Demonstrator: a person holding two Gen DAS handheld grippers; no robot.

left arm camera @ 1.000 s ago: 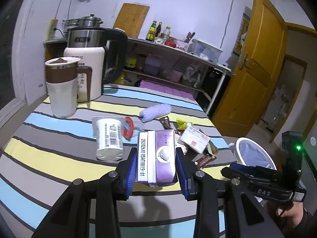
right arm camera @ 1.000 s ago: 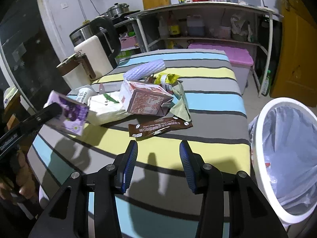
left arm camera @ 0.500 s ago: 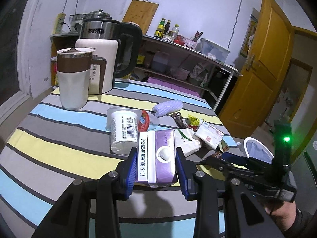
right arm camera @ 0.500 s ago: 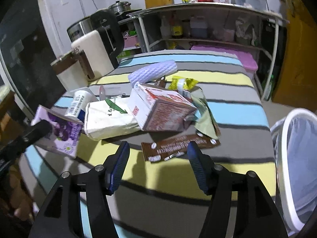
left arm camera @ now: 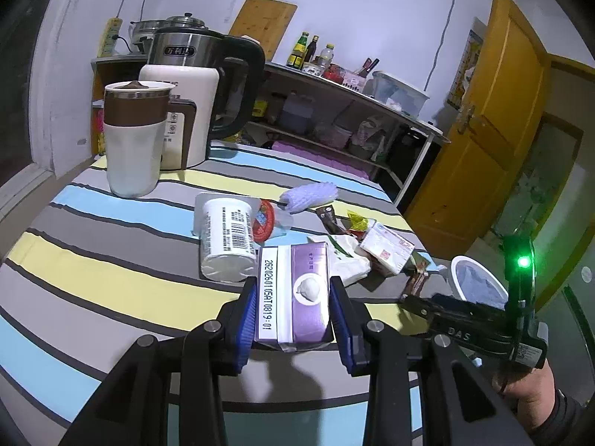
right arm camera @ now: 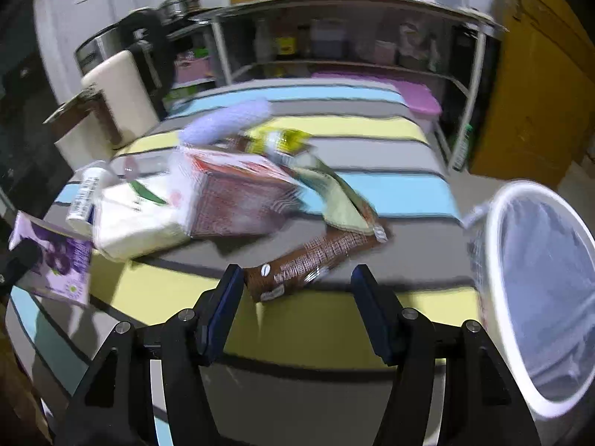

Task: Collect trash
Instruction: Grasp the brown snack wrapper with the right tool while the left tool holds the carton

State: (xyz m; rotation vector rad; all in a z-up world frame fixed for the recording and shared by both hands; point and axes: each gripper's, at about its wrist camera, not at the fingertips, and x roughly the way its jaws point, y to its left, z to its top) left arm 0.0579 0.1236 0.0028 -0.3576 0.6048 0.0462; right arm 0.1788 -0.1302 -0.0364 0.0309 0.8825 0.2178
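Overhead-lit kitchen: striped tablecloth [left arm camera: 111, 245], kettle [left arm camera: 193, 100] far left, shelving behind, white bin [right arm camera: 535, 297] off right edge. Left gripper [left arm camera: 293, 304] clamps purple carton [left arm camera: 297, 293]. Right gripper [right arm camera: 293, 293] spread wide, brown wrapper [right arm camera: 312, 260] between tips, untouched.

Right hand-held gripper [right arm camera: 295, 293] agape over brown wrapper [right arm camera: 308, 264].

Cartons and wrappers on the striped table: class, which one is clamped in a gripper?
The purple carton, shut between the left gripper's blue pads. The red-and-white carton and the brown wrapper lie loose on the table.
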